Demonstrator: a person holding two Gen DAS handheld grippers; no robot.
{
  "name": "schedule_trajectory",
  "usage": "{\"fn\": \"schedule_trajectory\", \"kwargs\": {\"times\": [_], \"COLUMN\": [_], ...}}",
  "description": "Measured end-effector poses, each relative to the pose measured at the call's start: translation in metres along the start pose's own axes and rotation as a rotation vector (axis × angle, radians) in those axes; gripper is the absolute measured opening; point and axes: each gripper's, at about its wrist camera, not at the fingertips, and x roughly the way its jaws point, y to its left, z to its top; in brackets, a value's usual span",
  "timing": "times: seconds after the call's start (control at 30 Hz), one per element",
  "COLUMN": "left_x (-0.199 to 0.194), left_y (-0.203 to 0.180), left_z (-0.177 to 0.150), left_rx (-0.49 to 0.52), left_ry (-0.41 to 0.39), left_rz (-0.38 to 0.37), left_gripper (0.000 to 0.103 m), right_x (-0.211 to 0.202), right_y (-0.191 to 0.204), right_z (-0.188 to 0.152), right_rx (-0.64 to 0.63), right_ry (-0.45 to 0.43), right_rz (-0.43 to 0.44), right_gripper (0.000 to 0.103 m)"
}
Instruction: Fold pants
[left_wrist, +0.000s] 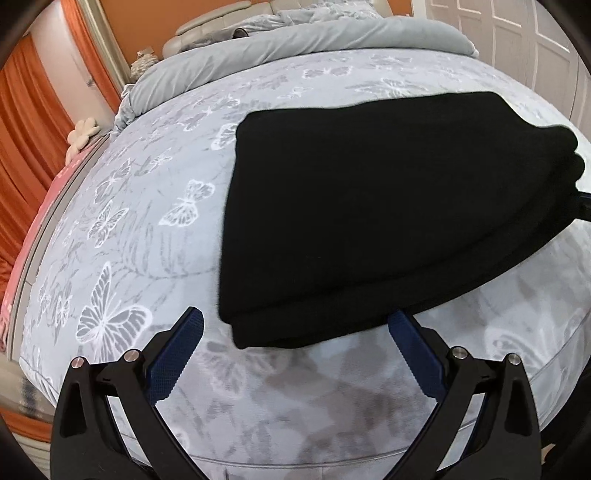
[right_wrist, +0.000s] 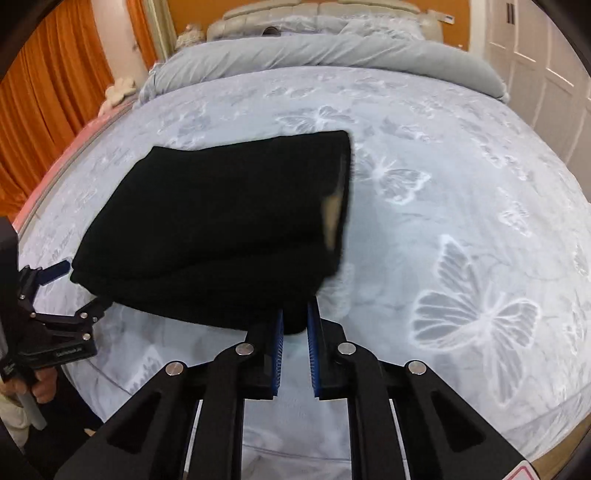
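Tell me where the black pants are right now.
The pants lie folded on the butterfly bedspread, left of centre in the right wrist view, their near edge pinched by the right gripper; the open left gripper is at their near-left corner.

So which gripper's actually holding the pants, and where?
The right gripper pinches the black pants at their near edge; the left gripper is open.

We see the folded pants (left_wrist: 388, 221) lying on the bed (left_wrist: 147, 240), with a rolled duvet (left_wrist: 295, 44) behind them and curtains (left_wrist: 29, 147) to the left.
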Motion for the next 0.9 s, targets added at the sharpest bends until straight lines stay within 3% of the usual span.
{"fn": "schedule_trajectory", "kwargs": {"times": [0.07, 0.13, 0.23, 0.3, 0.37, 0.4, 0.47, 0.57, 0.6, 0.67, 0.73, 0.8, 0.9], "left_x": [0.002, 0.003, -0.003, -0.009, -0.015, -0.017, -0.019, -0.023, -0.024, -0.027, -0.028, -0.029, -0.029], "left_y": [0.001, 0.003, 0.008, 0.012, 0.013, 0.013, 0.012, 0.011, 0.01, 0.009, 0.009, 0.009, 0.01], "left_z": [-0.001, -0.001, 0.0, 0.002, 0.005, 0.006, 0.009, 0.015, 0.015, 0.018, 0.019, 0.021, 0.021], "left_rx": [0.0, -0.001, -0.032, -0.051, -0.062, -0.065, -0.07, -0.084, -0.086, -0.09, -0.094, -0.095, -0.099], "left_ry": [0.007, 0.016, 0.009, -0.002, -0.013, -0.021, -0.027, -0.033, -0.034, -0.037, -0.041, -0.042, -0.04], "left_rz": [0.003, 0.006, -0.018, -0.041, -0.058, -0.063, -0.067, -0.085, -0.09, -0.102, -0.112, -0.117, -0.116], "left_gripper": [0.098, 0.098, 0.098, 0.098, 0.098, 0.098, 0.098, 0.098, 0.098, 0.098, 0.098, 0.098, 0.098], "right_x": [0.04, 0.031, -0.001, -0.024, -0.036, -0.036, -0.027, 0.0, 0.012, 0.019, 0.008, -0.012, -0.019], "right_y": [-0.01, -0.006, -0.015, -0.023, -0.028, -0.031, -0.035, -0.036, -0.029, -0.014, -0.002, 0.003, 0.0], "right_z": [-0.014, -0.013, -0.007, 0.0, 0.008, 0.014, 0.023, 0.034, 0.035, 0.029, 0.031, 0.03, 0.019], "right_rx": [0.005, -0.018, 0.061, 0.109, 0.141, 0.165, 0.2, 0.223, 0.215, 0.185, 0.129, 0.115, 0.082], "right_ry": [0.167, 0.133, 0.052, -0.027, -0.087, -0.102, -0.094, -0.012, 0.024, 0.057, 0.026, -0.019, -0.027], "right_rz": [-0.031, -0.042, 0.033, 0.086, 0.122, 0.151, 0.175, 0.193, 0.178, 0.132, 0.095, 0.137, 0.11], "right_gripper": [0.007, 0.013, 0.015, 0.028, 0.059, 0.059, 0.059, 0.057, 0.049, 0.024, 0.013, 0.012, 0.012]}}
